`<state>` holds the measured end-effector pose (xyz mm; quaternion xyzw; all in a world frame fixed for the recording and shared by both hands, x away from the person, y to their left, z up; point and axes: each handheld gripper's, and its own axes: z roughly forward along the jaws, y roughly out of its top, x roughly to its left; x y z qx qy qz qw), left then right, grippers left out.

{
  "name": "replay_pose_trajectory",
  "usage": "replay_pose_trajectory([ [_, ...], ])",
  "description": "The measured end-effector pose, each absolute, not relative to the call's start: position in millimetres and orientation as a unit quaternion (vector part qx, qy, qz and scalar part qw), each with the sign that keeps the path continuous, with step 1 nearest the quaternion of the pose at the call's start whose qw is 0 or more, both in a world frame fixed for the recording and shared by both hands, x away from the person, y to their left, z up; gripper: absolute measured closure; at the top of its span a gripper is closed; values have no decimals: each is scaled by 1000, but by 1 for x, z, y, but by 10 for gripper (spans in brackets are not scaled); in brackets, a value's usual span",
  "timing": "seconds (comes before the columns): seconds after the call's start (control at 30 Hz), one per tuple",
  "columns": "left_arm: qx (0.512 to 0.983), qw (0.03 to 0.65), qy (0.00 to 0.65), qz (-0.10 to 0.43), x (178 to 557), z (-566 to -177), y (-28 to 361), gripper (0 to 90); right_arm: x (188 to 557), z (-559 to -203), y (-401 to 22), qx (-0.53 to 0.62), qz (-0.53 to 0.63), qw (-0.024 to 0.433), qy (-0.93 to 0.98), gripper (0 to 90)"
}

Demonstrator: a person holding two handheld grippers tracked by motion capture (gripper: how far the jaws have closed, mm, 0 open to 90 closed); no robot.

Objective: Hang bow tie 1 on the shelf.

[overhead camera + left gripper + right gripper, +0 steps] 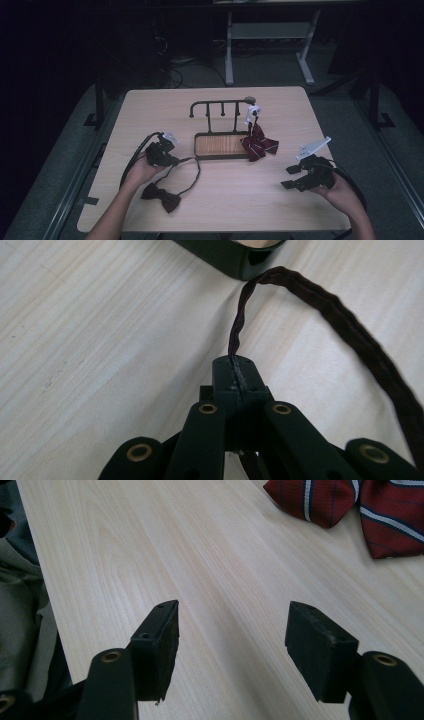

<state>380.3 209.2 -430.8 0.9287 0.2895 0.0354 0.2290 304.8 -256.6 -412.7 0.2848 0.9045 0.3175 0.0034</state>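
Bow tie strap pinched in the left gripper's jaws, ready to lift toward the rack.

Dark bow tie (161,196) lies on the desk (235,200) near its front edge, long axis slanting left-to-right; its strap (320,300) loops up to the left gripper (165,156), clamped thin. Right gripper (292,176) waits apart, jaws wide and empty, beside the striped bow tie (259,144) at the rack (222,107).

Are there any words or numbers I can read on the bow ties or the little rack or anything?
No, none can be read.
Dark bow tie and its strap, pinched in the left gripper: plain.
Red bow tie: white and dark stripes, no letters.
Rack and its tray: no label.
Right gripper, open over the table: no markings.
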Motion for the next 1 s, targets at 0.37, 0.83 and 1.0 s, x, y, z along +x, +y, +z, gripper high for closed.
replay_pose_trajectory([
  [0.37, 933, 239, 266, 48, 369, -401, 212, 900, 305, -413, -256, 285, 318, 4, 904, 374],
  [0.83, 938, 244, 244, 36, 363, -381, 214, 900, 305, -415, -258, 287, 320, 0, 903, 374],
  [1.0, 940, 244, 238, 34, 361, -374, 216, 900, 307, -417, -257, 283, 322, -3, 903, 374],
])
